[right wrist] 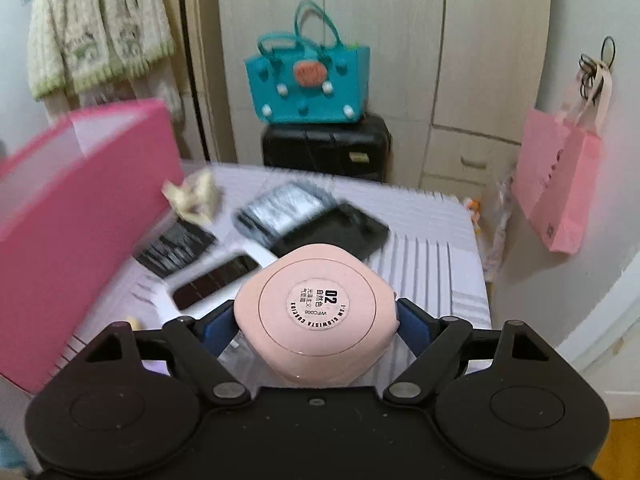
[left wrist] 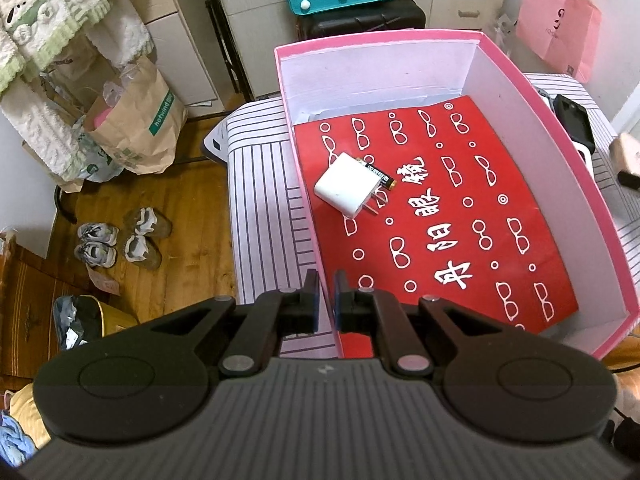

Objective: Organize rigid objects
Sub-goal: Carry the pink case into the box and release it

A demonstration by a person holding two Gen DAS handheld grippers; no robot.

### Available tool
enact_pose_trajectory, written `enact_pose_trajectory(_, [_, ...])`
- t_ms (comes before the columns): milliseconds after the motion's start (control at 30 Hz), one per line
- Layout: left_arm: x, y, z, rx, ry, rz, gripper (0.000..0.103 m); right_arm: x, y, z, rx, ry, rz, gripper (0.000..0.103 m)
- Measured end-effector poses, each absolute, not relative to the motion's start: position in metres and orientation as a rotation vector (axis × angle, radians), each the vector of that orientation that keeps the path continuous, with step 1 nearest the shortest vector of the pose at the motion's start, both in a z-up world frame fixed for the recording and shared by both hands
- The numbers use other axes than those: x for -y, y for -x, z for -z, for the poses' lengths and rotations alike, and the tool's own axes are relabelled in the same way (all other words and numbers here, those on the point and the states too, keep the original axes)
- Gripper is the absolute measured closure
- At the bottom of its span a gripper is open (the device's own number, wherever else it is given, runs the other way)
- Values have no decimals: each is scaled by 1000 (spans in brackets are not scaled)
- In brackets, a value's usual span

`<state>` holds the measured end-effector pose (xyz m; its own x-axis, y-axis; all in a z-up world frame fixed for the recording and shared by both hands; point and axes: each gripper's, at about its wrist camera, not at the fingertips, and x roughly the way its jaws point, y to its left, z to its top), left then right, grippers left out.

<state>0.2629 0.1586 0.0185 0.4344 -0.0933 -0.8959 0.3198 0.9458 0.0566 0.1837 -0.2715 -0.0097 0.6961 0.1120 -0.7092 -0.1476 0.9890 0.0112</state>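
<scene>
Gripping: right tool [right wrist: 316, 320] clamping a pink rounded compact case [right wrist: 316, 316] between its blue pads, label side facing the camera
Right tool state: jaws standing wide, pressing on both flanks of the pink case, holding it above the striped surface [right wrist: 440, 248]
Left tool [left wrist: 326, 300]: clenched, pads nearly touching; pinching the near-left wall of the box or closed on nothing, cannot tell
Left tool position: hovering over the near-left wall of the pink box [left wrist: 592, 184]
Pink box contents: lying on a red printed sheet [left wrist: 500, 240] lining the bottom, a white plug adapter [left wrist: 346, 190] with prongs pointing toward the box middle, touching a black battery [left wrist: 380, 178] just behind it
Pink box placement: sitting on the striped surface, seen at the left edge of the right wrist view
Waiting on the surface, blurred: a dark phone-like slab [right wrist: 216, 280], a black flat item [right wrist: 340, 232], a black packet [right wrist: 176, 248], a crumpled paper scrap [right wrist: 194, 198]
Background: teal bag [right wrist: 308, 88] resting on a black suitcase [right wrist: 326, 146], pink paper bag [right wrist: 560, 184] hanging at the right
</scene>
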Motion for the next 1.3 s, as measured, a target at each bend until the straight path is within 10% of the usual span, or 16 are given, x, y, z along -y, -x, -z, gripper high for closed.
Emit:
enact_pose_trajectory(467, [-161, -253, -25, -1063, -226, 265, 97, 133, -217, -93, -647, 232, -647, 16])
enact_pose_trajectory(1300, [-168, -251, -22, -1064, -193, 309, 96, -23, -342, 13, -1210, 540, -673, 16])
